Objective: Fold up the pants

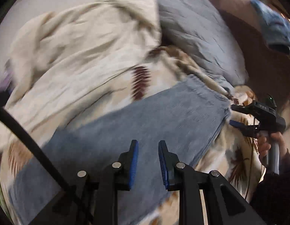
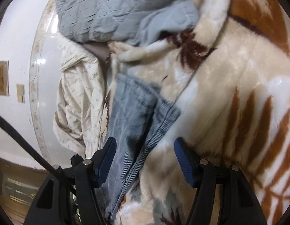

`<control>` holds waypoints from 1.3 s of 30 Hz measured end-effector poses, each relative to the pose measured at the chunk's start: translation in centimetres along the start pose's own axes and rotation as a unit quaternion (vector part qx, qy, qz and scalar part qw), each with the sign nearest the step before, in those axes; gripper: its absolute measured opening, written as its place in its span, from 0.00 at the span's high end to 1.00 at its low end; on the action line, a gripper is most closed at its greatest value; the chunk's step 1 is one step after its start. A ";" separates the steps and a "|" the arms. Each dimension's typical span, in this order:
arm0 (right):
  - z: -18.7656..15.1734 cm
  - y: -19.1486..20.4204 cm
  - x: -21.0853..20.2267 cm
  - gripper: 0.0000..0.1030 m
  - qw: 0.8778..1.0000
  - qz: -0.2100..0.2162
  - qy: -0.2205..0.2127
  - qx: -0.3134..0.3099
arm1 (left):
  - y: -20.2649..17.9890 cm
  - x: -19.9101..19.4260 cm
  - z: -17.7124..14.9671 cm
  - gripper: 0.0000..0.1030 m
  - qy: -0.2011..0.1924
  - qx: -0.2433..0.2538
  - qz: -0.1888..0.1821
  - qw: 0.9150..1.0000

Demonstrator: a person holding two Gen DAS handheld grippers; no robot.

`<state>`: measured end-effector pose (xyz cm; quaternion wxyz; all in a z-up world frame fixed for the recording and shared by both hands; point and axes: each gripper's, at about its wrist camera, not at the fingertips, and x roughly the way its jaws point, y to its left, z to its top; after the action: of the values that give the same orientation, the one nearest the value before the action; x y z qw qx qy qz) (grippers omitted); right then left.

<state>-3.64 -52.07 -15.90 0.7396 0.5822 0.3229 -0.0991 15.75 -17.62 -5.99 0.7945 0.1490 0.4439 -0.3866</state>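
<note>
The blue-grey corduroy pants point(image 1: 145, 123) lie folded in a long strip on a bed, seen blurred in the left wrist view. My left gripper point(image 1: 148, 155) hovers over their middle, its blue pads a narrow gap apart with nothing pinched. My right gripper point(image 1: 234, 115), held by a hand point(image 1: 266, 146), sits at the strip's far right end. In the right wrist view the pants point(image 2: 133, 116) run away from the right gripper point(image 2: 145, 151). Its jaws stand wide, with the near part of the cloth lying between them, and the pads are not pressing on it.
A cream fleece blanket point(image 2: 238, 93) with brown leaf prints covers the bed under the pants. A grey quilt point(image 1: 191, 28) and a crumpled cream sheet point(image 1: 70, 56) are heaped beyond them. A blue denim piece point(image 1: 276, 30) lies at the top right. The pale floor point(image 2: 17, 37) borders the bed.
</note>
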 end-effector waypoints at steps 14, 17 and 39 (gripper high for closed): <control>1.7 0.9 2.0 0.26 0.999 0.002 -0.049 -0.013 | -3.5 15.2 14.0 0.48 0.071 0.044 -0.104 0.991; 1.9 0.9 2.2 0.31 0.999 0.011 -0.051 -0.010 | -4.7 17.9 15.5 0.50 0.092 0.062 -0.123 0.986; 2.2 0.3 2.9 0.55 0.999 0.022 -0.019 -0.032 | -8.5 26.7 18.3 0.56 0.164 0.054 -0.226 0.959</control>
<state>-0.44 -53.37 -17.07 0.7661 0.5631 0.2985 -0.0834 28.38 -46.67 -16.75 0.5933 0.1489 0.5685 -0.5501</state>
